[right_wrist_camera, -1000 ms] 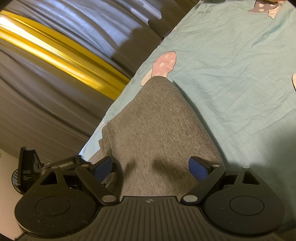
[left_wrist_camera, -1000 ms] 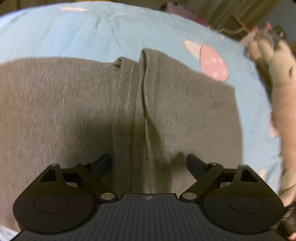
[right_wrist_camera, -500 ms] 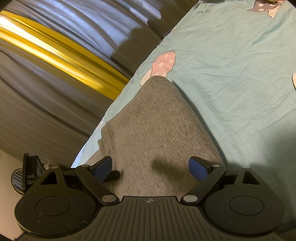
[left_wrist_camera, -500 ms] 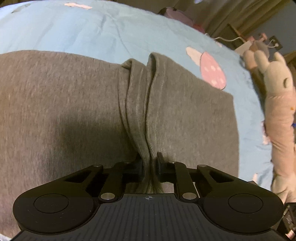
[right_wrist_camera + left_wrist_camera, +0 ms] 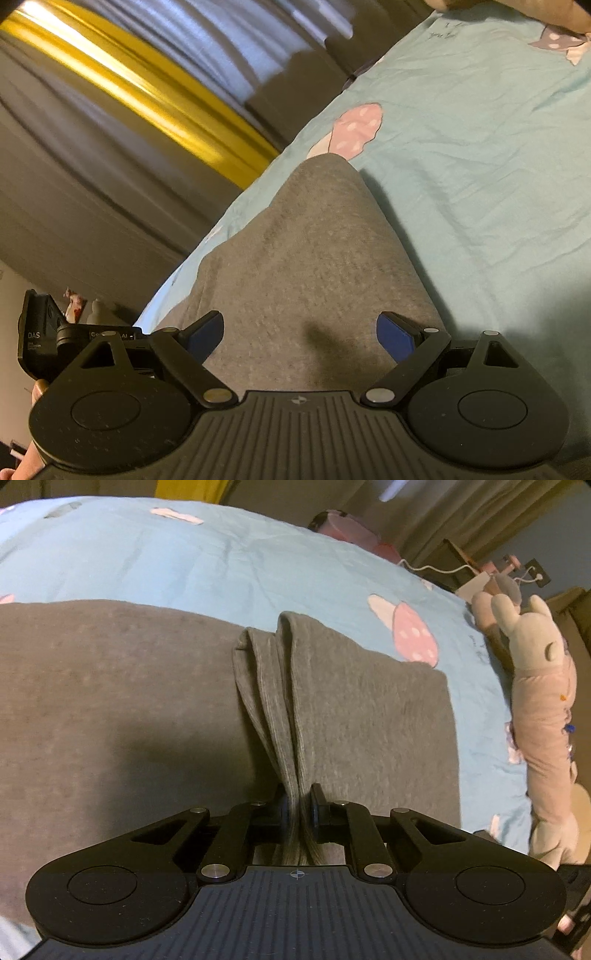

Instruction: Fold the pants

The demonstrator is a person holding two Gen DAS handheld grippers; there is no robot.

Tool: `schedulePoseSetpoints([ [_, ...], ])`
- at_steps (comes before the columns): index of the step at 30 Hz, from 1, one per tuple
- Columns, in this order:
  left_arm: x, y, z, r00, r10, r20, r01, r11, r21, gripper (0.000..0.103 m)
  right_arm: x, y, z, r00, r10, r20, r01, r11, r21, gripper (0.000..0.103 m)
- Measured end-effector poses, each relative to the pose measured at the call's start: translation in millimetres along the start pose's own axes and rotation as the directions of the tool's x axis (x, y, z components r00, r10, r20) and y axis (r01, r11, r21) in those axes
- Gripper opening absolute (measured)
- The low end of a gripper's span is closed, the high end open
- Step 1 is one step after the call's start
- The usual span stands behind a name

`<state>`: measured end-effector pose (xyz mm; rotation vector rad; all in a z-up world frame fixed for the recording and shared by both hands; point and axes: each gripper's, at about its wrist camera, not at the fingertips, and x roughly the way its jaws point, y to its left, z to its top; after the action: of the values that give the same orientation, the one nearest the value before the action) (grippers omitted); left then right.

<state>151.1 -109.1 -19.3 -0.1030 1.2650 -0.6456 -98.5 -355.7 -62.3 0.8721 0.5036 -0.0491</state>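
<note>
Grey pants [image 5: 129, 709] lie flat on a light blue bedsheet [image 5: 184, 554]. My left gripper [image 5: 299, 808] is shut on a raised ridge of the grey fabric, which runs away from the jaws in several pleats. In the right wrist view the pants [image 5: 306, 258] taper to a rounded end near a pink mushroom print. My right gripper [image 5: 301, 334] is open just above the pants, with its blue pads [image 5: 393, 334] apart on either side of the cloth.
A plush rabbit [image 5: 535, 709] lies along the bed's right edge. Bags and cables sit beyond the far corner. In the right wrist view curtains [image 5: 110, 129] hang past the bed's left edge, and the other gripper's body [image 5: 55, 336] shows at lower left.
My left gripper went from open to shut on a pinched ridge of the pants and has lifted it slightly. The right gripper stays open over the pants, barely moved.
</note>
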Motion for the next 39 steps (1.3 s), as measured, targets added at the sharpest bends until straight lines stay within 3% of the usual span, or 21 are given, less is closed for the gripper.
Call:
schedulePoseSetpoints([
  [9, -29, 38, 4, 0.995, 0.09, 0.046, -0.089, 0.996, -0.026, 0.014, -6, -8, 2, 0.999, 0.046, 0.013, -0.047, 0.996, 0.077, 0.091],
  [17, -28, 66, 1, 0.973, 0.22, 0.066, -0.217, 0.975, -0.047, 0.018, 8, 4, -2, 0.999, 0.019, -0.049, -0.018, 1.0, 0.017, 0.092],
  [21, -22, 71, -8, 0.959, 0.272, 0.084, -0.269, 0.962, -0.041, 0.044, 14, 2, -3, 0.998, -0.005, -0.067, 0.006, 1.0, 0.026, 0.092],
  [24, -27, 66, -4, 0.952, 0.276, 0.13, -0.276, 0.961, -0.013, 0.046, 16, -2, -2, 0.998, 0.003, -0.066, 0.0, 0.999, 0.043, 0.092],
  [28, -27, 60, 21, 0.94, 0.259, 0.223, -0.265, 0.964, -0.004, 0.067, 23, -5, -3, 0.996, -0.007, -0.09, 0.013, 0.998, 0.068, 0.092],
  [30, -18, 60, 36, 0.945, 0.243, 0.221, -0.245, 0.969, -0.019, 0.073, 25, -4, -3, 0.995, -0.009, -0.098, 0.015, 0.998, 0.065, 0.092],
  [32, -5, 62, 45, 0.96, 0.211, 0.185, -0.207, 0.978, -0.042, 0.071, 23, -4, -4, 0.996, -0.008, -0.091, 0.013, 0.998, 0.059, 0.092],
  [33, 2, 64, 50, 0.969, 0.188, 0.16, -0.178, 0.981, -0.07, 0.064, 23, -4, -4, 0.996, -0.01, -0.088, 0.015, 0.998, 0.057, 0.092],
  [34, 4, 66, 51, 0.975, 0.157, 0.156, -0.143, 0.985, -0.098, 0.044, 24, -5, -4, 0.996, -0.014, -0.088, 0.02, 0.998, 0.058, 0.092],
  [36, 2, 66, 49, 0.976, 0.119, 0.185, -0.097, 0.988, -0.123, 0.019, 26, -7, -4, 0.996, -0.022, -0.089, 0.028, 0.997, 0.068, 0.092],
  [39, -15, 56, 40, 0.957, 0.109, 0.27, -0.094, 0.993, -0.065, 0.017, 24, -7, -4, 0.997, -0.023, -0.078, 0.028, 0.997, 0.066, 0.092],
])
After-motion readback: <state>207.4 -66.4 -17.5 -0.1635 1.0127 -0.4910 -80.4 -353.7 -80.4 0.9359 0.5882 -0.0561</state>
